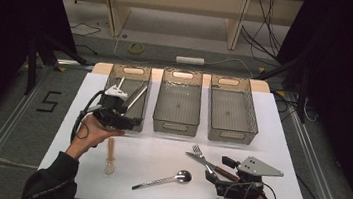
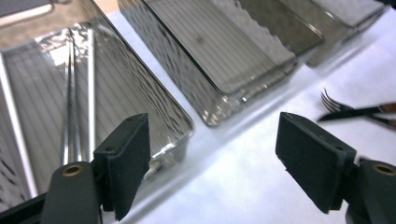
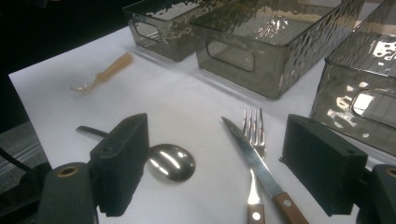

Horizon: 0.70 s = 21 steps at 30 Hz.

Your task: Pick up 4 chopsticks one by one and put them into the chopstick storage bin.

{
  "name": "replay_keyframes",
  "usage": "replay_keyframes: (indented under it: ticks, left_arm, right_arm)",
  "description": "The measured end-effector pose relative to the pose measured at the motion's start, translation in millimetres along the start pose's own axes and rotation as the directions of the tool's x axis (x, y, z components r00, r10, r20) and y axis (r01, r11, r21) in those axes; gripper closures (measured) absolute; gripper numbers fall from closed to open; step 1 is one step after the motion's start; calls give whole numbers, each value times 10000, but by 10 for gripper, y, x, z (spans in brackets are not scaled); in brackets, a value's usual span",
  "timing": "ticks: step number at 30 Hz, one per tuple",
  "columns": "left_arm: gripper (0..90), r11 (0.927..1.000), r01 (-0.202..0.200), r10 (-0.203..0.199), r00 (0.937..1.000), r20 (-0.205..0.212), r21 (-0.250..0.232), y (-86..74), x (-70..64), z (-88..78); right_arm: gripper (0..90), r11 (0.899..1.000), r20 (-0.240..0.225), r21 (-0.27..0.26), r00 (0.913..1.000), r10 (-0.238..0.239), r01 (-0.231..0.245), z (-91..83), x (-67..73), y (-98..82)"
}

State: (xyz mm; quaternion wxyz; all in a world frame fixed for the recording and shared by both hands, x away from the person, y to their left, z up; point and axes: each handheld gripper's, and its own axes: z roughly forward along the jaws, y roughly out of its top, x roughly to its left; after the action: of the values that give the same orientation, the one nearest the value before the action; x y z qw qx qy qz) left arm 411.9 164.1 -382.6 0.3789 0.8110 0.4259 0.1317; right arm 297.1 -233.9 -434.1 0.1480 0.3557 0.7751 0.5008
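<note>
Steel tongs (image 2: 71, 93) lie lengthwise inside the left smoked bin (image 2: 154, 100)

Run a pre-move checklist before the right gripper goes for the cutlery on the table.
1. Right gripper open and holding nothing: ok.
2. Wooden-handled knife lies across the wooden-handled fork, so a single pick is awkward: not ok.
3. Shiny metal spoon lies apart from other cutlery: ok.
4. Left gripper open, nothing between its pads: ok.
5. Middle clear ribbed plastic bin holds nothing: ok.
6. Left clear plastic bin already holds long metal utensils; room left: cannot tell.
</note>
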Motion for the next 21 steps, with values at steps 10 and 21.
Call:
replay_keyframes:
  ticks: [10, 21]
  left_arm:
    - [226, 9999, -135, 130, 9988, 477, 102, -179, -153, 31]
    - [211, 9982, -490, 456, 9944, 956, 332, -310, -336, 52]
  right_arm:
    - [239, 10000, 17, 11, 10000, 5, -5, -3, 0, 1]
    - [237, 10000, 26, -19, 10000, 43, -43, -5, -21, -10]
